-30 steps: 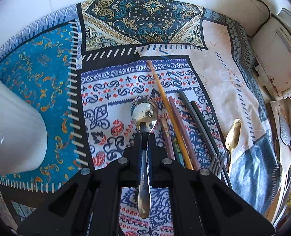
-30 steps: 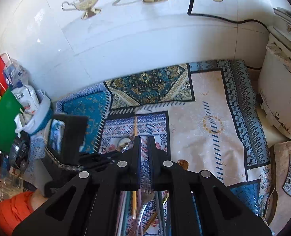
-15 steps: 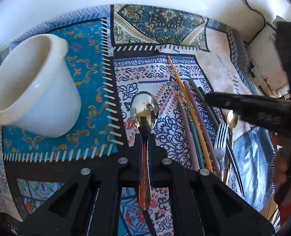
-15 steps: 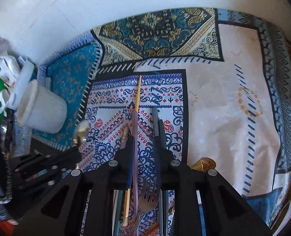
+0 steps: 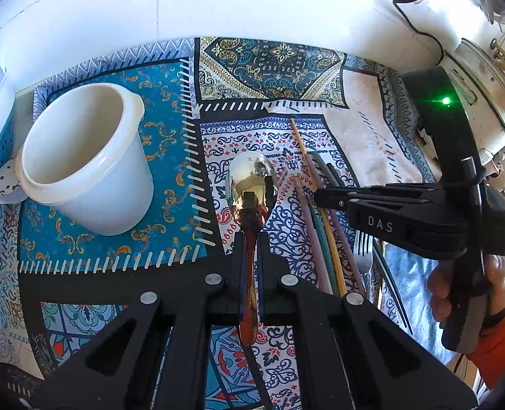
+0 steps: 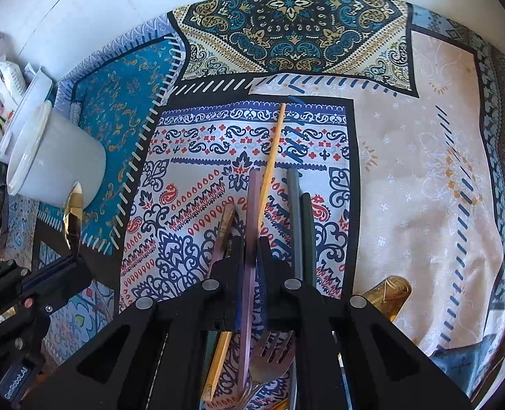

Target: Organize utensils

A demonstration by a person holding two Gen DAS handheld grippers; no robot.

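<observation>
My left gripper [image 5: 250,235] is shut on a shiny metal spoon [image 5: 251,179] with a reddish handle, bowl pointing forward, held above the patterned cloth. A white plastic cup [image 5: 81,160] stands to its left, mouth open upward. My right gripper [image 6: 251,242] is shut on a mauve chopstick [image 6: 252,205] among a bundle of chopsticks [image 6: 273,150] and a fork [image 6: 273,352] lying on the cloth. In the left wrist view the right gripper [image 5: 321,194] reaches in from the right over the chopsticks [image 5: 315,205]. The cup [image 6: 54,167] and spoon [image 6: 73,212] show at left in the right wrist view.
A patchwork cloth [image 6: 423,157] covers the counter against a white tiled wall [image 5: 150,7]. A gold spoon [image 6: 389,294] lies to the right of the bundle. A white appliance [image 5: 491,95] with a black cord stands at the far right. Packets and containers [image 6: 3,78] crowd the left edge.
The left gripper has lifted and drawn back with the spoon; the cup now stands closer to centre. The right gripper has come down over the bundle and closed on the mauve chopstick.
</observation>
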